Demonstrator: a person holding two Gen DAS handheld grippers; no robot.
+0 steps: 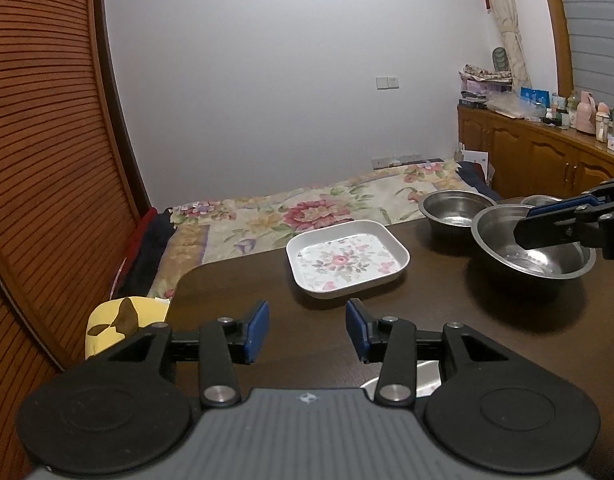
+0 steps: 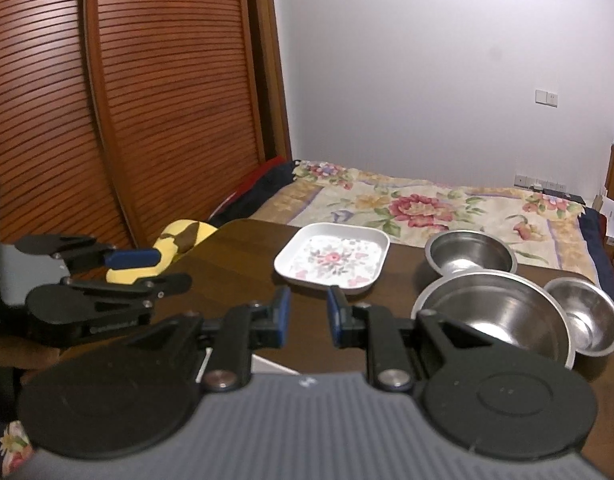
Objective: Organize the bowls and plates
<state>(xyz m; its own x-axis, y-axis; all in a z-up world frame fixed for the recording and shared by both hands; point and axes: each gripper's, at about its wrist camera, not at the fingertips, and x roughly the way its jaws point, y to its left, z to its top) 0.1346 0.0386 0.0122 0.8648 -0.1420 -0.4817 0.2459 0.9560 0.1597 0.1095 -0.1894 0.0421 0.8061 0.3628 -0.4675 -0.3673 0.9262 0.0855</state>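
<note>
A white square plate with a flower print (image 1: 347, 258) (image 2: 333, 258) lies on the dark table (image 1: 235, 284), ahead of both grippers. Three steel bowls stand to its right: a far one (image 1: 455, 208) (image 2: 469, 254), a large near one (image 1: 533, 246) (image 2: 491, 314) and a small one (image 2: 585, 320). My left gripper (image 1: 308, 330) (image 2: 155, 272) hovers over the table with its jaws open and nothing between them. My right gripper (image 2: 309, 312) (image 1: 525, 226) hangs above the large bowl's near rim, jaws a narrow gap apart and holding nothing. A pale plate edge (image 1: 423, 380) shows under the left gripper.
A bed with a floral cover (image 1: 307, 208) runs beyond the table's far edge. A yellow cushion (image 1: 119, 320) sits off the table's left corner, beside a slatted wooden door (image 1: 39, 160). A wooden cabinet with bottles (image 1: 547, 152) stands at the right.
</note>
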